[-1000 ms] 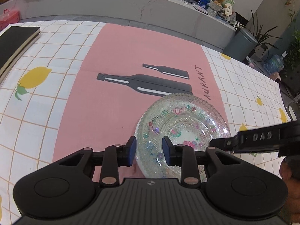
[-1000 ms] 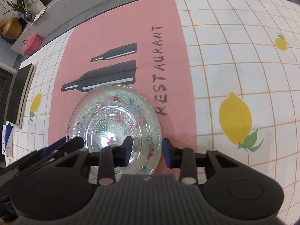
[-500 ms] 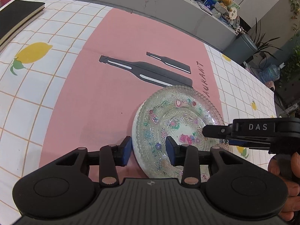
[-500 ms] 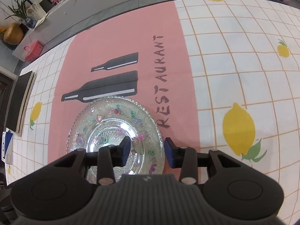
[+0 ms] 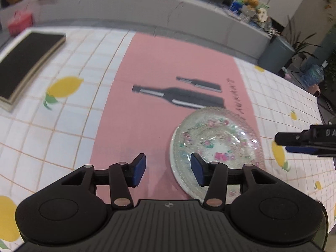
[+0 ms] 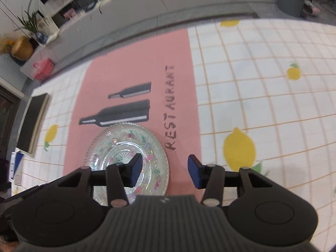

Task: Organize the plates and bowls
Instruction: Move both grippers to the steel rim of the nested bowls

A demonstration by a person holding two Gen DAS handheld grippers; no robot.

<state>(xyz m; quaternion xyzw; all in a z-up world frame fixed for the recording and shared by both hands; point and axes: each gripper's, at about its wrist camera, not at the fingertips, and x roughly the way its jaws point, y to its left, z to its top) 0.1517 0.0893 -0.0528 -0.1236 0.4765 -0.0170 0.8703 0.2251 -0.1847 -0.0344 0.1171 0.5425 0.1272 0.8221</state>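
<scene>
A clear patterned glass plate with coloured flowers lies flat on the pink mat, just below the printed bottles. My left gripper hovers over the plate's left rim. Its jaws are opening and the blue pads stand clear of the glass. My right gripper hovers over the right rim, its jaws also opening, with neither pad touching the plate. In the left wrist view the right gripper enters from the right edge, off the plate.
A lemon-print checked tablecloth covers the table. A black flat board lies at the far left. Beyond the table stand a grey ledge, a red box and a grey bin.
Both grippers have widened their jaws and lifted back from the plate's rims. The plate rests on the pink mat and has not moved.
</scene>
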